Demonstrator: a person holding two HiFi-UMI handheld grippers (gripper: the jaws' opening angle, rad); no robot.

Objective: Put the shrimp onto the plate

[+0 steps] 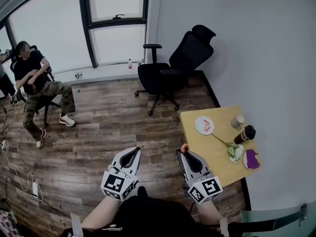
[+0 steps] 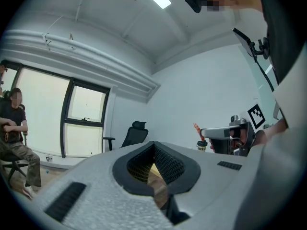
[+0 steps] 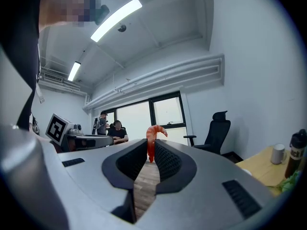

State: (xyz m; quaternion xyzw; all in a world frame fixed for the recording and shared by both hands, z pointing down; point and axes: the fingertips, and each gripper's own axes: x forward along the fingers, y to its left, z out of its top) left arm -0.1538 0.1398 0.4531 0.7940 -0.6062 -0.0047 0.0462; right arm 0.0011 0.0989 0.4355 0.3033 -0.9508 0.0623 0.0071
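The person holds both grey two-jaw grippers low in front of the body, over a brown wood-plank floor [image 1: 98,132]. The right gripper [image 1: 183,151] has its jaws pressed on a small curled orange-red shrimp [image 3: 152,140]. The shrimp's lower part is pinched between the ribbed black pads [image 3: 165,159], and its bent upper end stands above the jaw tips. In the head view the shrimp [image 1: 184,146] sits at the near left edge of the small light-yellow wooden table [image 1: 210,152], apart from the round white plate [image 1: 199,127]. The plate lies farther along the tabletop and already carries some orange-red pieces.

The left gripper [image 1: 134,152] is well to the left of the table. Its jaws are closed tip to tip with nothing between them, and only floor shows through the gap behind the tips [image 2: 154,145].

Past the plate, near the white wall, the table holds a small grey cup [image 1: 237,121] and a dark bottle with a black lid [image 1: 245,134]. Nearer on the table are a bunch of green leafy vegetable [image 1: 235,152] and a purple item on a small dish [image 1: 251,159].

A black office chair [image 1: 173,65] stands beyond the table near the window. A person in a black shirt [image 1: 34,78] sits on another chair at the far left.
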